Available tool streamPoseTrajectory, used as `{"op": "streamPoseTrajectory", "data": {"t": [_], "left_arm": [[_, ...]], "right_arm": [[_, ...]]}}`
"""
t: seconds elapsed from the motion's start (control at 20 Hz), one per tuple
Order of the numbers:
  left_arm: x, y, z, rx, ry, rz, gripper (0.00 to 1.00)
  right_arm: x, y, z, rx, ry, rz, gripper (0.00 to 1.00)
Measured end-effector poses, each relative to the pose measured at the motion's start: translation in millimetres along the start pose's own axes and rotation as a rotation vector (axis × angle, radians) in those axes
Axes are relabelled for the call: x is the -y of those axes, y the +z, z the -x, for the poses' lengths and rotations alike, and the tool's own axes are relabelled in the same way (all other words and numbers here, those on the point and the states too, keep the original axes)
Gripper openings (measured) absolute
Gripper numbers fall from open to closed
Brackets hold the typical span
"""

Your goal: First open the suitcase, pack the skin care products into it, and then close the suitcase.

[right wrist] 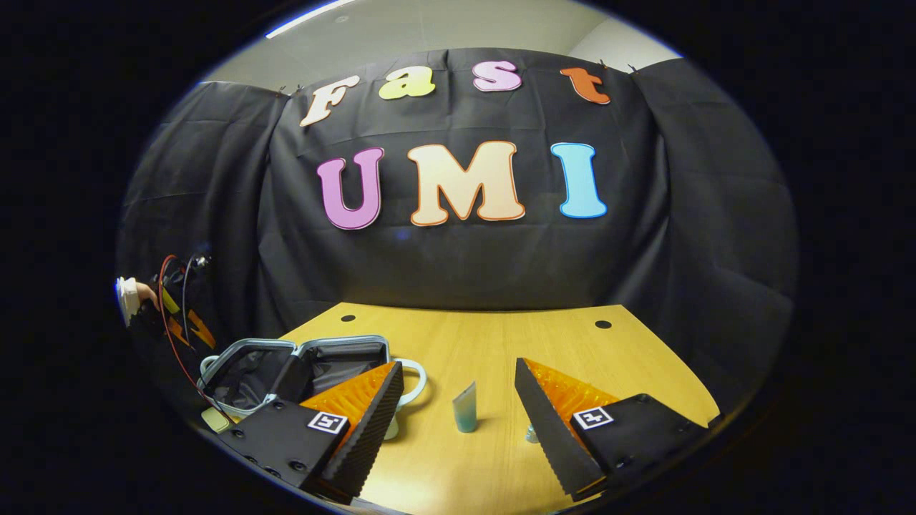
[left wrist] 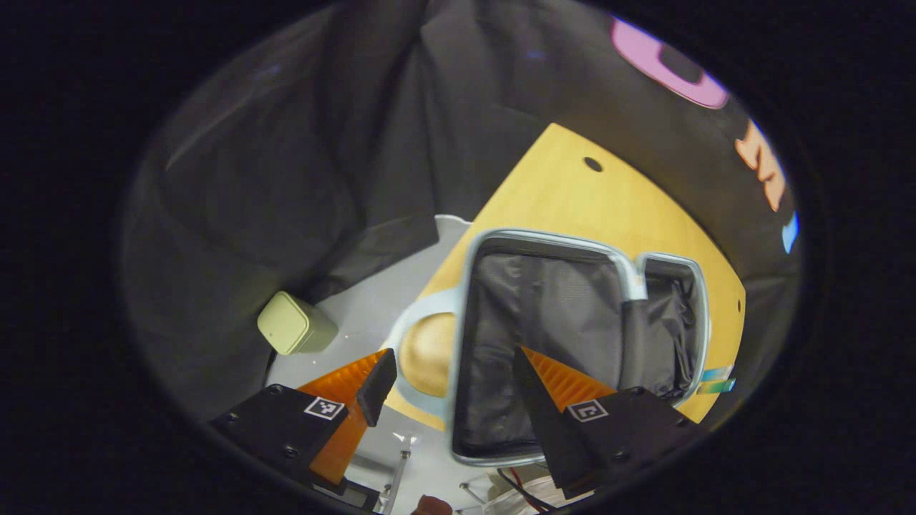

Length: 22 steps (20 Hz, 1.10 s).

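The suitcase [left wrist: 544, 336] lies open on the wooden table [left wrist: 572, 193], showing black lining inside a pale blue rim. My left gripper [left wrist: 453, 354] hangs open above its near edge and handle [left wrist: 404, 325], holding nothing. In the right gripper view the open suitcase [right wrist: 300, 368] sits at the table's left. A teal tube [right wrist: 465, 409] stands upright on the table beyond my right gripper [right wrist: 456, 366], which is open and empty. A small bottle [right wrist: 530, 433] peeks out beside the right finger. The left gripper [right wrist: 179, 300], held by a hand, hovers over the suitcase's left side.
A pale green box [left wrist: 293, 323] stands on the grey floor left of the table. Black cloth walls close in behind the table [right wrist: 544, 343]. Bare wood stretches to the right of the tube. Red and black cables hang from the far gripper.
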<state>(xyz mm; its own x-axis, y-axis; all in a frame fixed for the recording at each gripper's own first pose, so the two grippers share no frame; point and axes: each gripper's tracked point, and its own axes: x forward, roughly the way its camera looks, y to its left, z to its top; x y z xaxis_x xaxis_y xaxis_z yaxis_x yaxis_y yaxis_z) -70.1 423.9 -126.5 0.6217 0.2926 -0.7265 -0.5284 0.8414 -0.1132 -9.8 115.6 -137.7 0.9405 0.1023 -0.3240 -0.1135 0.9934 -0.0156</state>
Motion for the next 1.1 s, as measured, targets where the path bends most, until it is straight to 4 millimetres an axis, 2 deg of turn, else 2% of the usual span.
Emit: {"op": "streamPoseTrajectory", "data": {"t": [0.15, 0.25, 0.4, 0.5, 0.7, 0.95, 1.1], "left_arm": [[79.6, -9.1, 35.4, 0.061, -0.081, -0.071, 0.96], [138.2, -30.2, 54.7, 0.07, -0.158, -0.104, 0.96], [221.5, -58.2, 72.3, 0.087, -0.26, -0.133, 0.96], [270.8, -79.5, 79.7, 0.084, -0.324, -0.157, 0.96], [346.0, -107.8, 78.4, 0.146, -0.443, -0.267, 0.96], [423.9, -142.3, 65.5, 0.183, -0.574, -0.33, 0.96], [462.0, -160.2, 39.6, 0.19, -0.593, -0.356, 0.97]], "right_arm": [[27.7, -5.3, -6.3, -0.017, 0.013, -0.022, 0.98], [45.9, -11.3, -11.6, -0.04, 0.031, -0.021, 0.98], [71.9, -20.6, -24.5, -0.073, 0.066, -0.015, 0.95], [85.6, -24.9, -34.3, -0.089, 0.086, -0.012, 0.98], [103.2, -40.8, -54.2, -0.122, 0.13, -0.015, 0.98], [107.5, -78.4, -73.3, -0.198, 0.186, -0.012, 0.98], [108.9, -101.0, -82.8, -0.24, 0.207, -0.014, 0.98]]}}
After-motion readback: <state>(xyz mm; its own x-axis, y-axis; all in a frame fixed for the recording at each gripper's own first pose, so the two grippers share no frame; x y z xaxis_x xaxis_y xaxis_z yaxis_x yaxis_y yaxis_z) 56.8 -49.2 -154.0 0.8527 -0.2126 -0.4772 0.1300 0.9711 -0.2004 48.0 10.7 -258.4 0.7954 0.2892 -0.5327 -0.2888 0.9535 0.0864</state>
